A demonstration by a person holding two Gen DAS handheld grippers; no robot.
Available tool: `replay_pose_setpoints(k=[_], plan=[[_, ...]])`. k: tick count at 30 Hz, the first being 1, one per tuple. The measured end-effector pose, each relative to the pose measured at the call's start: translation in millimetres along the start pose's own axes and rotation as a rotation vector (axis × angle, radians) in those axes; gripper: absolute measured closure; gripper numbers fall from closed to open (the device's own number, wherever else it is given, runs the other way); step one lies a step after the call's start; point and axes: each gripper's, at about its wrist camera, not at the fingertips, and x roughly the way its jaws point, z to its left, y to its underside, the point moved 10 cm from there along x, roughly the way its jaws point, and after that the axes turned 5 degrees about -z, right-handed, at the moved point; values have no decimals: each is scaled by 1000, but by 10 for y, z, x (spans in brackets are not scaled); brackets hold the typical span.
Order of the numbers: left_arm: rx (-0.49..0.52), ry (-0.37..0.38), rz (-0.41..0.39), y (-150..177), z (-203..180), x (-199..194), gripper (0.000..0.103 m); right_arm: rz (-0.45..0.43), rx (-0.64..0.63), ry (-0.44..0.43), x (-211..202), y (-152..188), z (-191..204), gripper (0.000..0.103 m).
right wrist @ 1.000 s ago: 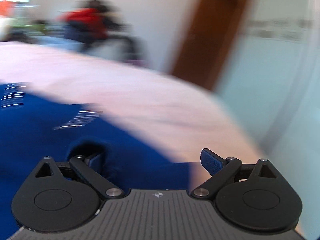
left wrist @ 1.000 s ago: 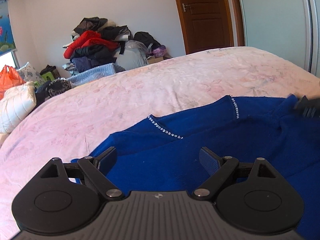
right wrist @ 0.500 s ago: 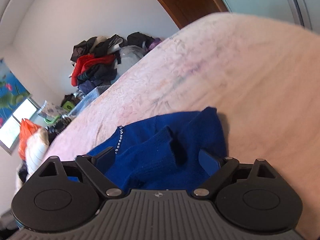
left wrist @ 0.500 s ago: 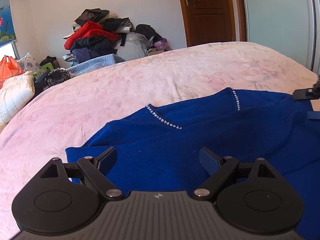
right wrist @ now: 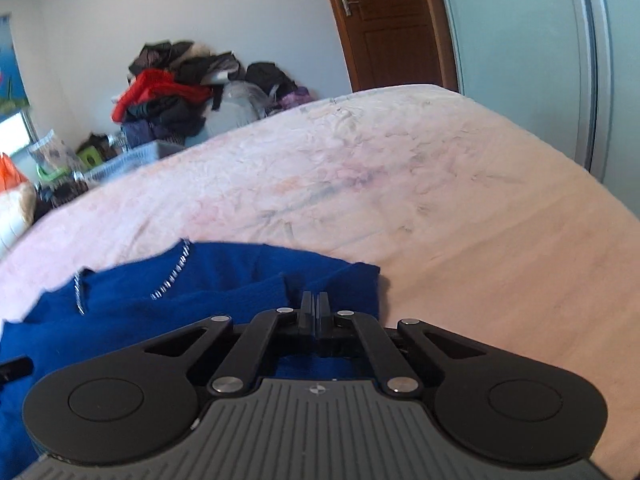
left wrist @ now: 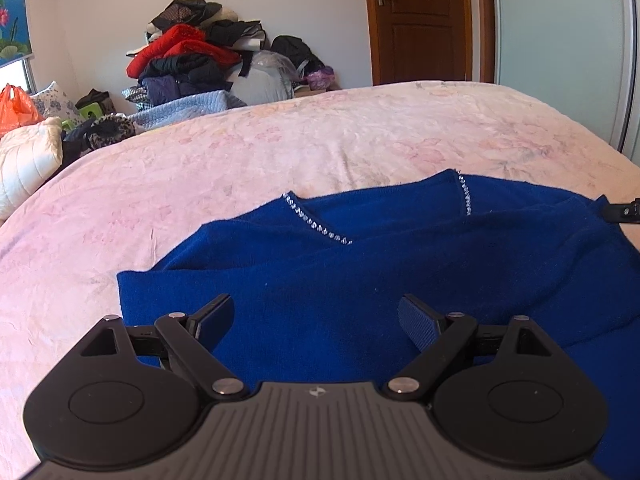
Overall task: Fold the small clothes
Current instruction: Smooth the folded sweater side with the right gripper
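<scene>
Here, one blue sweater (left wrist: 360, 264), right claw (right wrist: 315, 304) pinching it, left claw (left wrist: 316, 320) spread.

Bed (left wrist: 360, 140) covered in a pale pink floral spread, creased. Clothes pile (left wrist: 192, 60) heaped against the white far wall (red and black garments uppermost). Brown wooden door (left wrist: 420, 20) shut, just beside a frosted sliding panel (left wrist: 560, 48). Orange plastic bag (left wrist: 16, 108) and white quilted pillow (left wrist: 24, 160) at the left.

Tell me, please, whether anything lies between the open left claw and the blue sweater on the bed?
Nothing visible does. The left claw hangs open directly over the blue sweater, only bare fabric between its fingers. The right claw is already shut on the sweater's far edge.
</scene>
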Motion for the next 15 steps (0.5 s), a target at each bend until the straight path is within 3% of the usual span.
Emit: replay_pose_setpoints(k=[2, 4, 5, 8, 11, 15], plan=[[-12, -1, 13, 39, 3, 24, 13, -46, -61, 26, -38, -60, 99, 78], [-21, 5, 26, 71, 2, 42, 13, -66, -96, -75, -72, -94, 371, 75], [-26, 3, 29, 82, 7, 51, 13, -58, -119, -123, -65, -84, 514, 66], [-37, -6, 35, 108, 32, 66, 13, -7, -231, -199, 37, 12, 896, 55], [-60, 3, 53, 150, 41, 83, 13, 90, -338, -139, 249, 206, 986, 47], [-73, 7, 66, 206, 41, 91, 13, 50, -324, -93, 138, 158, 942, 43]])
